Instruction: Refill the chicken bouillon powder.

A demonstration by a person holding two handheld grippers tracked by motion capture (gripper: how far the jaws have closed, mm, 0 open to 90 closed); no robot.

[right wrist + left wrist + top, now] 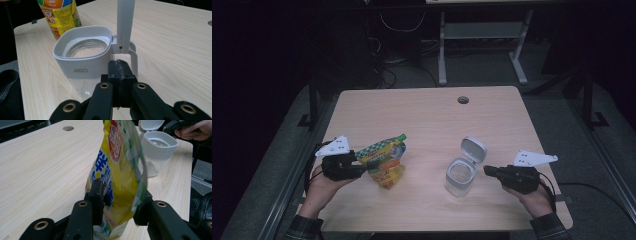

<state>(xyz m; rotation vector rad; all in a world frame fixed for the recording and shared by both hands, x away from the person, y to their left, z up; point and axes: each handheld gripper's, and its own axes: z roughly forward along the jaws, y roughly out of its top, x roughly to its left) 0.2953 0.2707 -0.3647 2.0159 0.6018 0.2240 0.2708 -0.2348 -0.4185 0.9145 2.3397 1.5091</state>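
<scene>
A yellow and green printed pouch [386, 159] is held off the table at the left, with my left gripper [368, 164] shut on its lower part. In the left gripper view the pouch [117, 167] stands upright between the two jaws of the left gripper [120, 203]. A clear jar with a white rim [460, 176] stands right of centre, its flip lid [474, 148] raised. My right gripper [487, 170] sits just right of it, jaws shut together on nothing. In the right gripper view the shut right gripper [119, 71] points at the jar's handle [133, 58]; the jar [83, 56] is open.
The light wooden table [432, 120] has a round cable hole [463, 99] near its far edge. Beyond the table are a dark floor, cables and a white desk frame [482, 35]. A person's hand [197, 131] holds the right gripper behind the jar.
</scene>
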